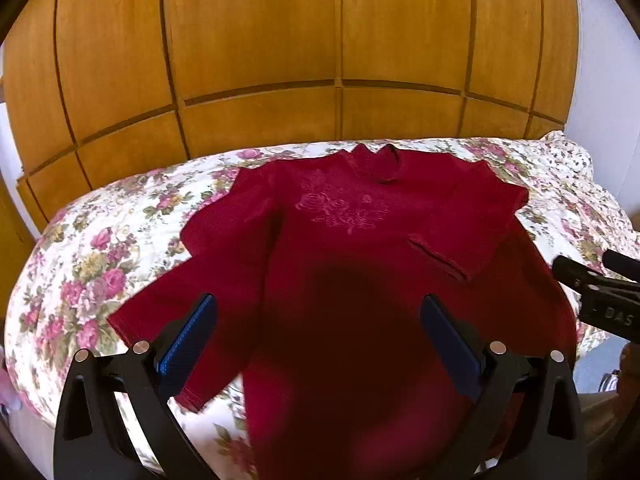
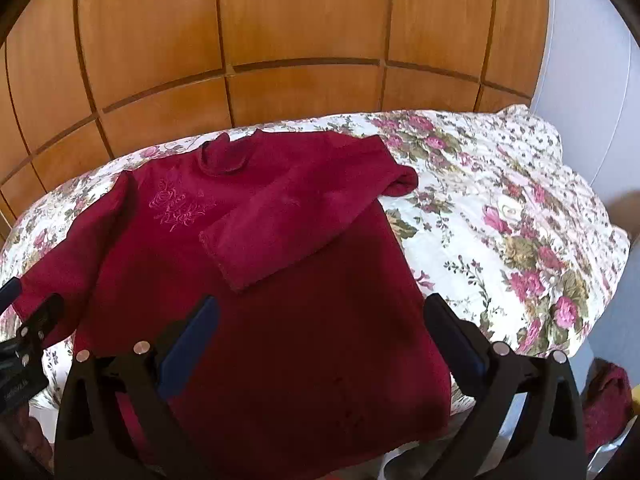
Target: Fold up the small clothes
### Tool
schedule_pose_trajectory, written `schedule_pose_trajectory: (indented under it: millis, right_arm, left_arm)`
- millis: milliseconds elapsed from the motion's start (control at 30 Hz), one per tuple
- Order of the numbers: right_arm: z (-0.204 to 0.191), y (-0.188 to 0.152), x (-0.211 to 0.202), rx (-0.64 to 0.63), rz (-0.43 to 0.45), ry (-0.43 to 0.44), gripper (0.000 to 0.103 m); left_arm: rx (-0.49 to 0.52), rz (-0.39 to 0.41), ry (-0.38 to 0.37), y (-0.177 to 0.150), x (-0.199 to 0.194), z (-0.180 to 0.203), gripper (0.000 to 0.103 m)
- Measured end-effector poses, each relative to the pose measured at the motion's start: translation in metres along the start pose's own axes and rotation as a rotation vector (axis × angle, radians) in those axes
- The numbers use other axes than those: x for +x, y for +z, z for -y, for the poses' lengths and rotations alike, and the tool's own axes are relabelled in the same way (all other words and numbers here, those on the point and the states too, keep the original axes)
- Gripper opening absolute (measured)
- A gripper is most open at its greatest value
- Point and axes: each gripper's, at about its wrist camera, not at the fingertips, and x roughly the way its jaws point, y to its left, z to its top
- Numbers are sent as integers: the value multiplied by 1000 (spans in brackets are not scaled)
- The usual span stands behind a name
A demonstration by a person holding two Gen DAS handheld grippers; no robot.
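A dark red sweater (image 1: pixel 360 264) with a rose embroidery on the chest lies face up on a floral bedspread (image 1: pixel 100 240), collar toward the wooden wall. Its right sleeve (image 2: pixel 296 220) is folded across the chest; the other sleeve (image 1: pixel 192 280) lies spread out to the left. My left gripper (image 1: pixel 320 308) hovers open over the sweater's lower body, nothing between its blue pads. My right gripper (image 2: pixel 320 308) hangs open above the sweater's lower right part (image 2: pixel 304 360), also holding nothing. Each gripper shows at the edge of the other's view.
A wooden panelled wardrobe (image 1: pixel 320 40) stands behind the bed. The bedspread (image 2: pixel 500 220) stretches bare to the right of the sweater, rumpled at the far corner. A white wall (image 2: pixel 592 80) rises on the right. Another dark red cloth (image 2: pixel 608 404) lies low beside the bed.
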Motion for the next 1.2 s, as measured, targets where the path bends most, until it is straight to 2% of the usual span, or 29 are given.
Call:
schedule_pose_trajectory:
  millis: [400,667,1200]
  right_arm:
    - [1,-1,6,19,-34,18,101]
    - [-1,-3,8,12,-38,14,101]
    - [-2,-3,9,10,-42,16,101]
  left_arm:
    - [-11,36,12,-2,-12,4,100]
    - [-55,7,26,-3,-5,-5,100]
    - [-59,2,26,-4,-3,-6,100]
